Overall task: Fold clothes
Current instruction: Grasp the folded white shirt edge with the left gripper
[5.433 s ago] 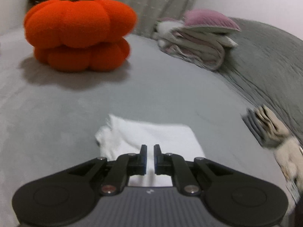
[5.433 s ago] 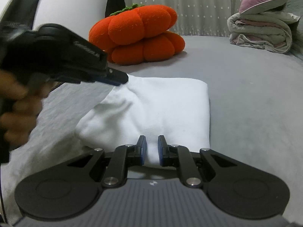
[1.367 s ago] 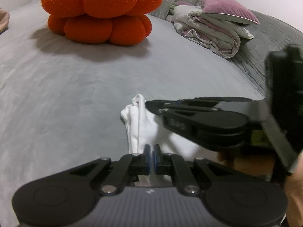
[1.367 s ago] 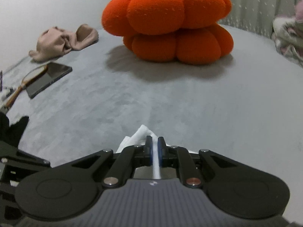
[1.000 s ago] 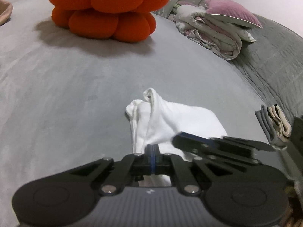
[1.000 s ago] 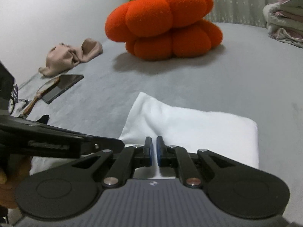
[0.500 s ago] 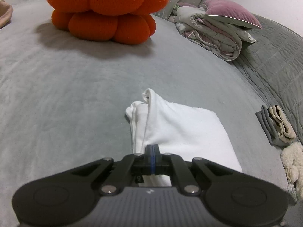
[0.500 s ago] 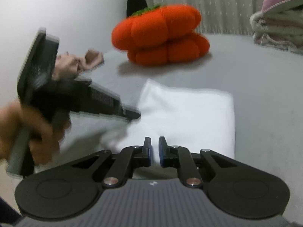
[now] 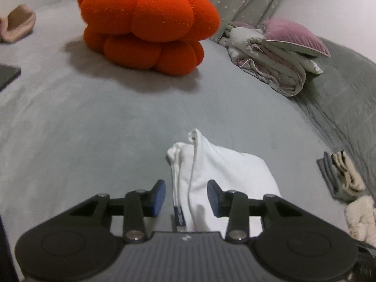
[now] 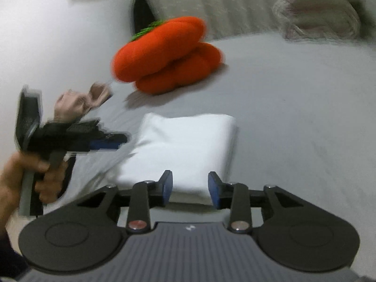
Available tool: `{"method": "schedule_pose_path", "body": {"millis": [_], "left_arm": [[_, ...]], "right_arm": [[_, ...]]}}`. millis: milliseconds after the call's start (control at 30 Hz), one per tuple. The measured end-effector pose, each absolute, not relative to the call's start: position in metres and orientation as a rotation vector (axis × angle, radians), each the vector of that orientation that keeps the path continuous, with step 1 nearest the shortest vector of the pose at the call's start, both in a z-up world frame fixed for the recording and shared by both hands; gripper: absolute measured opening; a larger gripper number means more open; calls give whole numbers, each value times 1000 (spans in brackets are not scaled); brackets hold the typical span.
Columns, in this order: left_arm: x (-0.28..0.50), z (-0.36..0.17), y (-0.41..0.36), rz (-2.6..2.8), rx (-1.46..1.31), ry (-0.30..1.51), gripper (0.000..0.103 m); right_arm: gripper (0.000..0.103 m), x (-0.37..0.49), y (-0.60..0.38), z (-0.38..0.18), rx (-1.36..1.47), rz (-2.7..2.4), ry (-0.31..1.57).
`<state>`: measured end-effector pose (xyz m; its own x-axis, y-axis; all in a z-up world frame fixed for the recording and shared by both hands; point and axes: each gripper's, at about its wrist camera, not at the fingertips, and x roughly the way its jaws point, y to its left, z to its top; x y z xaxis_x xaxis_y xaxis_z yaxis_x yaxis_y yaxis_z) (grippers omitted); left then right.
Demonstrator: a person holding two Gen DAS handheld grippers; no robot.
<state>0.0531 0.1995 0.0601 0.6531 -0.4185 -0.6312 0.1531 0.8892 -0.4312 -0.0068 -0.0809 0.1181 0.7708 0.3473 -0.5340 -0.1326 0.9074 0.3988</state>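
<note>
A white garment (image 9: 221,176) lies folded into a small rectangle on the grey bed; the same white garment (image 10: 185,145) shows in the right wrist view. My left gripper (image 9: 186,198) stands open just above its near edge, where a small label shows, with nothing between the fingers. My right gripper (image 10: 190,189) is open too, a little back from the garment's near side. In the blurred right wrist view the left gripper (image 10: 110,141) hangs at the garment's left, held by a hand (image 10: 30,176).
A big orange pumpkin cushion (image 9: 145,23) sits further back on the bed. A folded quilt with a pink pillow (image 9: 282,54) lies at the right. Small folded cloths (image 9: 340,176) rest at the right edge, a beige garment (image 10: 80,103) and a dark flat object (image 9: 7,75) at the left.
Both grippers have opened and let go of the white garment, which now rests folded on the bed. The right gripper has pulled back and the left one has lifted slightly.
</note>
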Motion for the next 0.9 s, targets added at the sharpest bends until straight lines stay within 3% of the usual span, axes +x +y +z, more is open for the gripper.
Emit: {"method": "schedule_pose_path", "body": {"millis": [167, 300, 467, 900], "left_arm": [[49, 52, 191, -342, -382, 840, 44], [50, 43, 182, -326, -407, 874, 32], [52, 38, 179, -308, -367, 878, 26], [52, 40, 169, -287, -290, 875, 26]], "right_arm": [[49, 1, -112, 97, 653, 285, 686], [53, 8, -116, 80, 806, 295, 719], [55, 20, -110, 66, 902, 286, 743], [54, 21, -110, 58, 936, 269, 732]]}}
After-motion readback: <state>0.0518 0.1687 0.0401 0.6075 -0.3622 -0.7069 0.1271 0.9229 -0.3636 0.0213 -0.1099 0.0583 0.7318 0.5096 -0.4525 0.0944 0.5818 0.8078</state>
